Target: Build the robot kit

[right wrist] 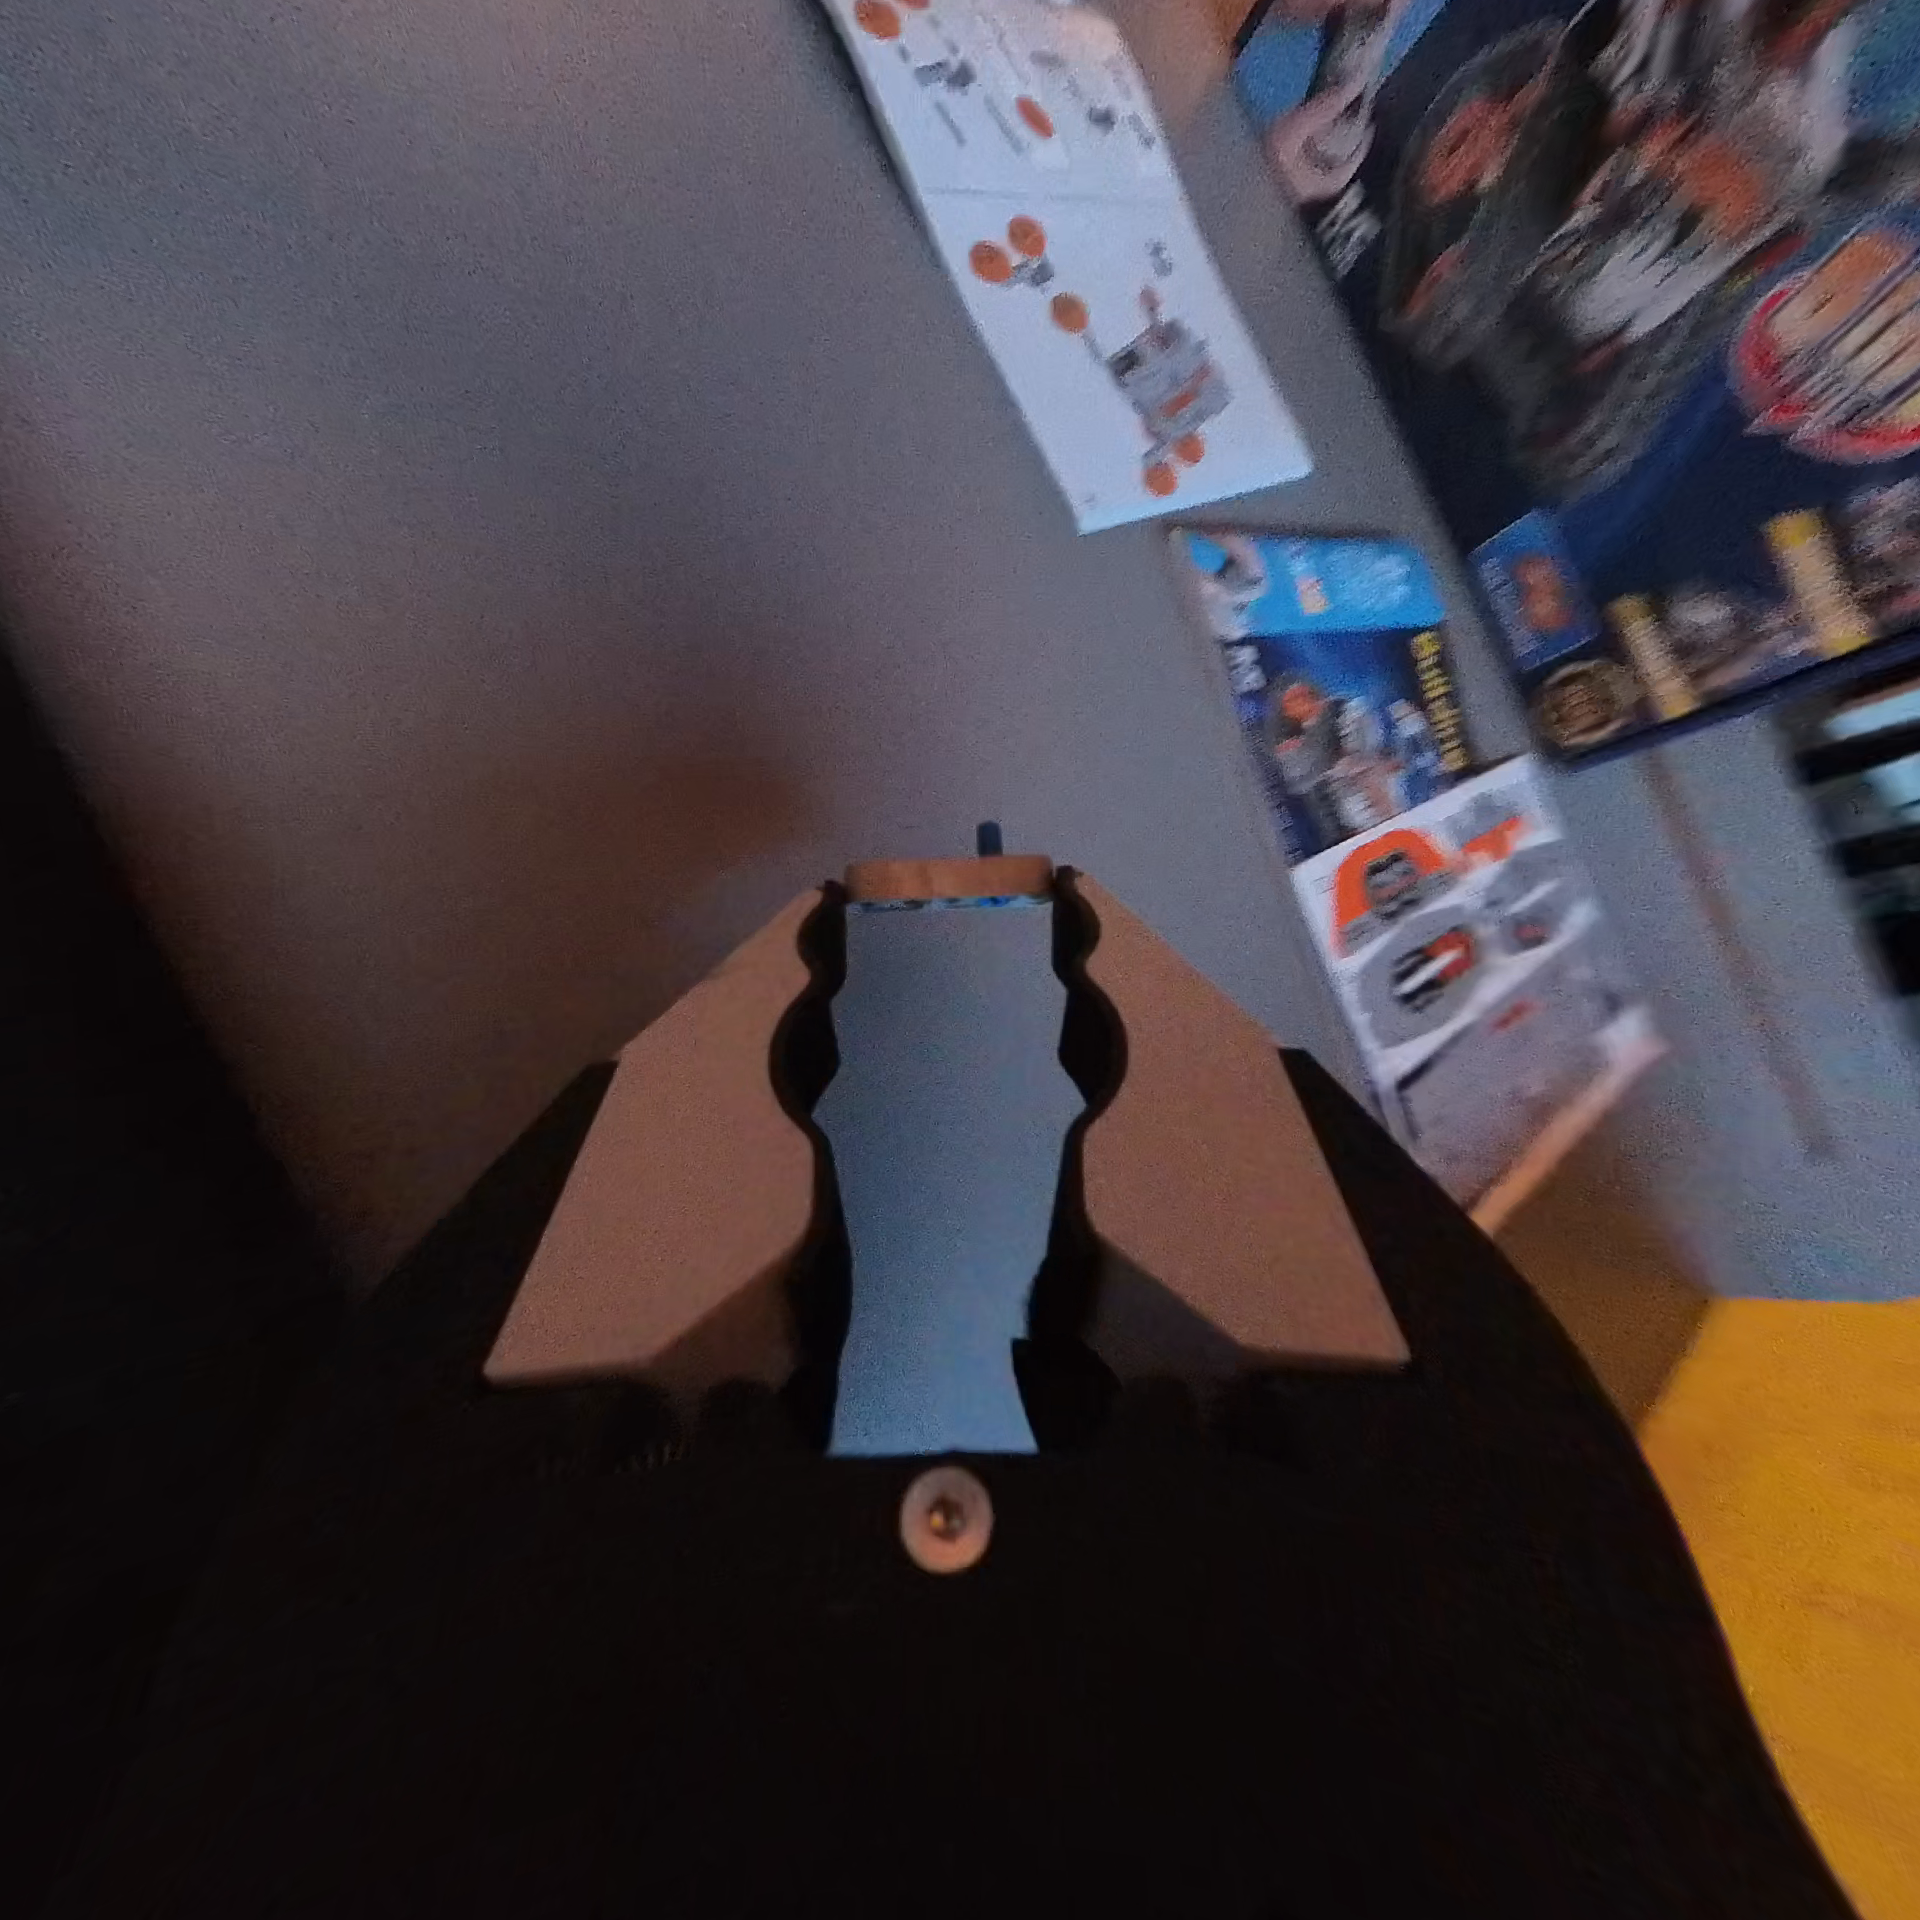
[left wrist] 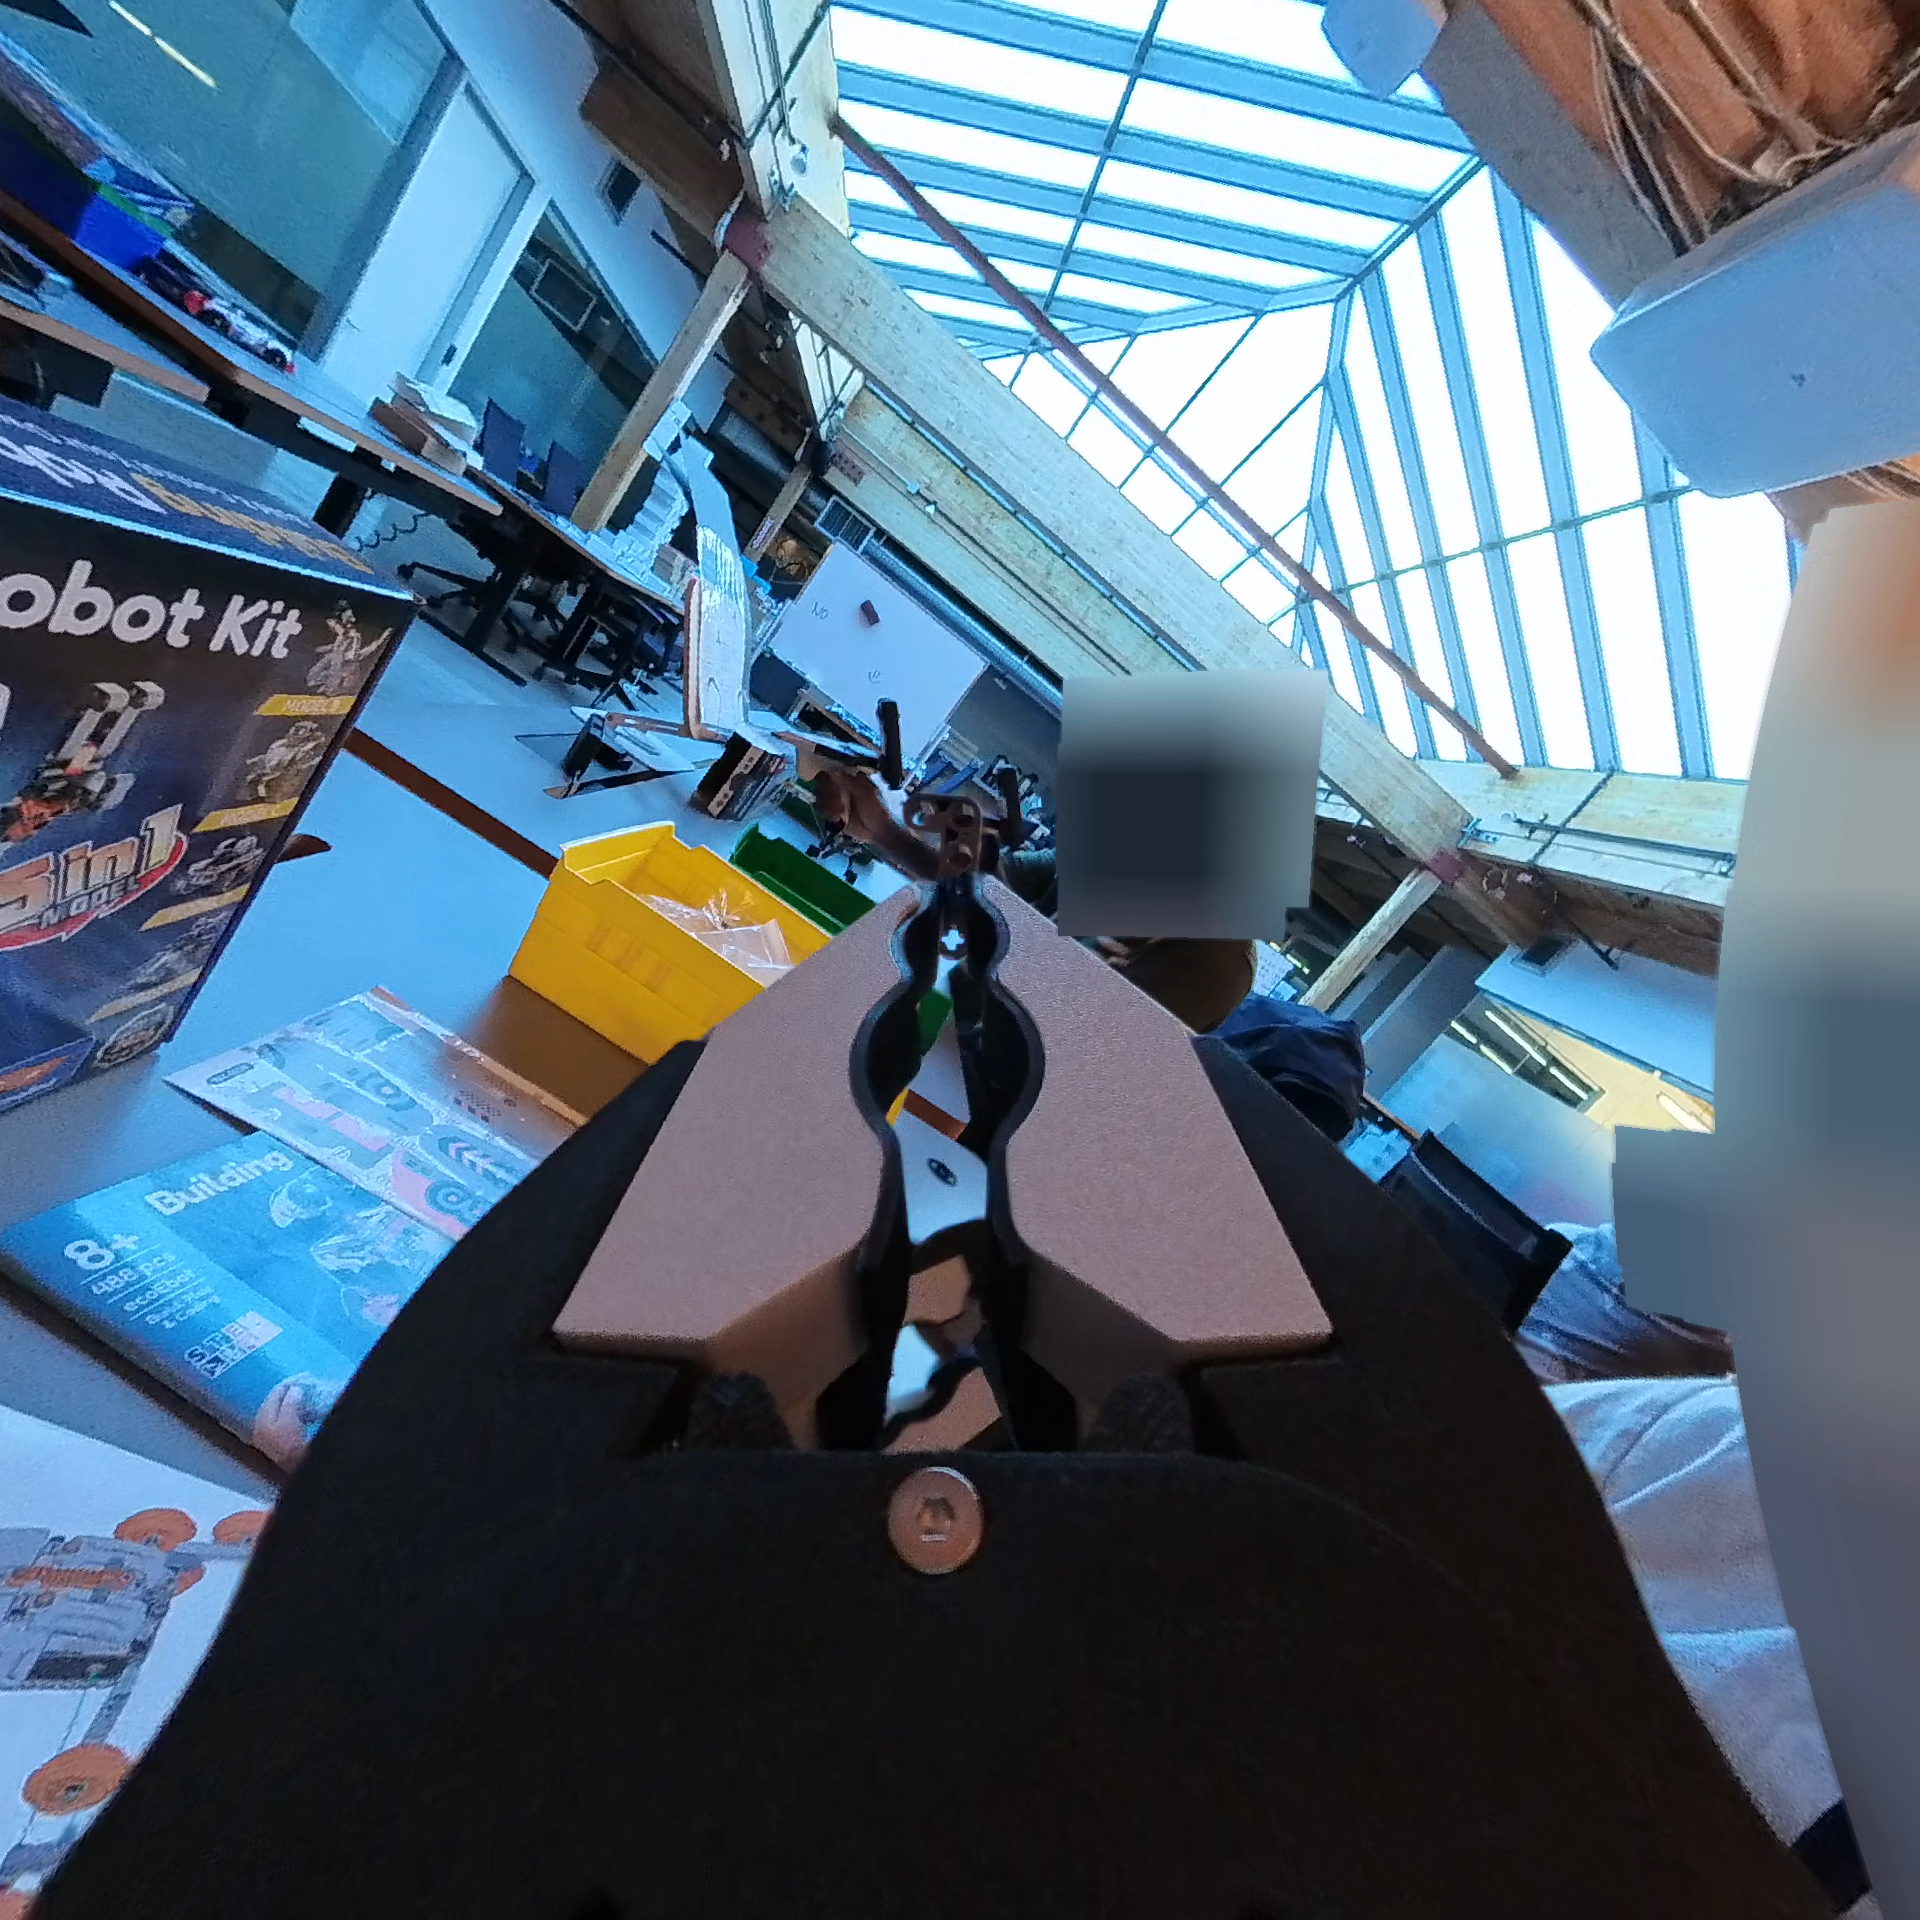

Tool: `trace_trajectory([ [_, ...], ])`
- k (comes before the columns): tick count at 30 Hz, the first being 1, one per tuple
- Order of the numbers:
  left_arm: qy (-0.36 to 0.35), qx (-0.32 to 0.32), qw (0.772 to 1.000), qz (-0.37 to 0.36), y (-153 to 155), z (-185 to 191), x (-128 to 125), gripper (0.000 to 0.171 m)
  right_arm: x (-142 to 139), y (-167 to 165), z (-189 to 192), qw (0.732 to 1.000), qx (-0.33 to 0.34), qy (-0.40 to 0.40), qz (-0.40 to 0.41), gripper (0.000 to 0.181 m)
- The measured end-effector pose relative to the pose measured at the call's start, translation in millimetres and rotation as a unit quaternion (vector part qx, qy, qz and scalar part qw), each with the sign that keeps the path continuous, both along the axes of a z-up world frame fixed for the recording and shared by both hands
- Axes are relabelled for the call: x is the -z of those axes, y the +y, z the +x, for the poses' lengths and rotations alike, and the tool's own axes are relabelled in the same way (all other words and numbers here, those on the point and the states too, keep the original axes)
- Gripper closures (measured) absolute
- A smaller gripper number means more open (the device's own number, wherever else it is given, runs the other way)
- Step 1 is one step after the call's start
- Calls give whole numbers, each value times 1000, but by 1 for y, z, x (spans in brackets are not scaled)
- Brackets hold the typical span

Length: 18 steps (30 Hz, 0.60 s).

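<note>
A: Left side first. What do you log?

B: My left gripper (left wrist: 951, 904) is raised off the table (left wrist: 436, 894), tilted up toward the skylight (left wrist: 1247, 260). Its fingers are pressed nearly together, pinching a small dark building piece (left wrist: 956, 826) with holes that sticks out past the tips. A thin black part runs down between the fingers — I cannot tell whether it belongs to the same piece.

A: Around it?

B: Far left stands the dark kit box (left wrist: 156, 727). Near it lie a printed sheet (left wrist: 384, 1081) and a blue booklet (left wrist: 208, 1247) flat on the table. Beyond the fingers sits a yellow bin (left wrist: 623, 935) holding clear plastic bags, with a green bin (left wrist: 800, 873) just behind it.

A: And the right?

B: My right gripper (right wrist: 945, 883) is partly spread, holding an orange disc (right wrist: 940, 876) edge-on between its tips; a small blue peg (right wrist: 985, 836) stands up from it. It hangs over bare grey table (right wrist: 468, 468). To the right — blurred — lie an instruction sheet (right wrist: 1091, 281), the booklet (right wrist: 1340, 686) and the kit box (right wrist: 1621, 343).
</note>
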<state>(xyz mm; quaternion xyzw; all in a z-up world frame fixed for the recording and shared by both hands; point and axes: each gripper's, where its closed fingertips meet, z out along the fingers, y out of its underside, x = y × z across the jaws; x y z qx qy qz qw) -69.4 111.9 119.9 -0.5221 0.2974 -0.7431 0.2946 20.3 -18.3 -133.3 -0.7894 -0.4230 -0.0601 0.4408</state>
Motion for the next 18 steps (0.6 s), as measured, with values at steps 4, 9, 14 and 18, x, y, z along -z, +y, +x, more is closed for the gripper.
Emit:
trace_trajectory([
  [4, 99, 28, 995, 0, -4, 18, 41, 171, -14, 7, 2, 987, -39, -146, 53, 142],
  [9, 315, 125, 941, 20, -33, 47, 145, 170, 1, 0, 19, 991, -28, -129, -19, 142],
  [14, 432, 256, 865, 0, -81, 65, 225, 170, -2, -3, 21, 997, -1, -63, -35, 142],
  [18, 522, 247, 812, 84, -84, 61, 260, 170, 5, -6, 26, 996, 9, -72, -60, 142],
])
